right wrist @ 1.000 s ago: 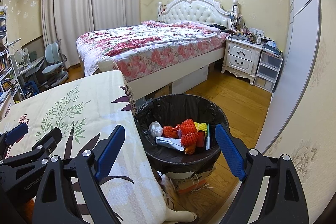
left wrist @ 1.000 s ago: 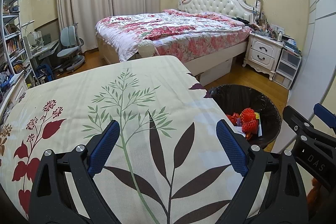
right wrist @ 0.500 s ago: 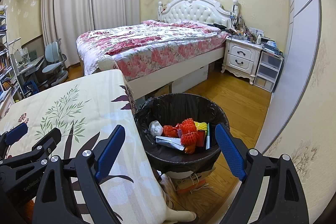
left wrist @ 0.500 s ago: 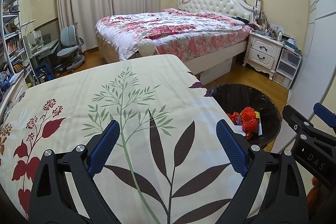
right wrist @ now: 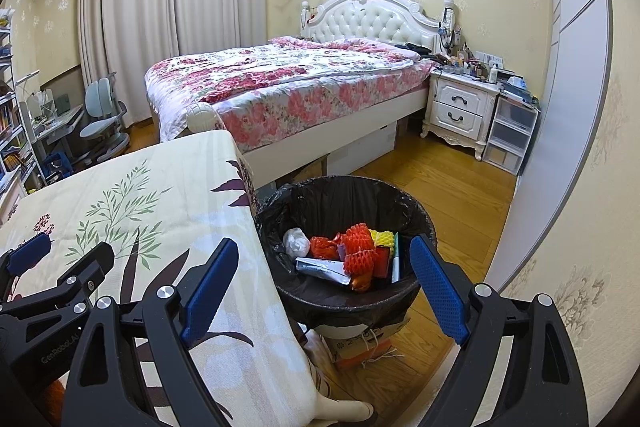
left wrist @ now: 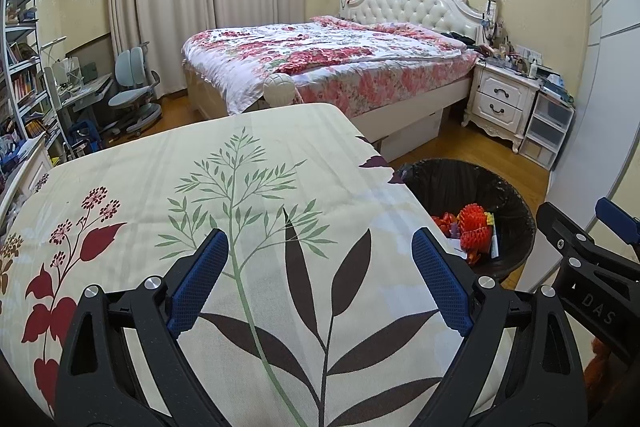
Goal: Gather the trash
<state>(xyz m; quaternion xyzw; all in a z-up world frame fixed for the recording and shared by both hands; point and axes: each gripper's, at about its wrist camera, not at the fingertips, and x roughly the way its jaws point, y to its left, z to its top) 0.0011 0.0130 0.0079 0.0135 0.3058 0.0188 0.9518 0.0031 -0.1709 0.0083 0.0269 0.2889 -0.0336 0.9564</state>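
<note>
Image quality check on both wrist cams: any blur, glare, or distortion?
Left wrist: sharp, even indoor light, strong fisheye bending of the wardrobe edge, dark corner vignette. Right wrist: also sharp, no motion blur; slight sheen on the wood floor; the trash bin is clearly lit and its contents readable; the same barrel distortion curves the walls.

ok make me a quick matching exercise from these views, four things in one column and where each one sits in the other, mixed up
Things:
1. trash bin
2. red foam netting
3. left hand-held gripper
4. nightstand

Places:
A. over the leaf-print tablecloth
B. inside the black bin liner
C. beside the bed's headboard
D. on the floor by the table's corner

Pairs: 1-D, 2-B, 3-A, 4-C
</note>
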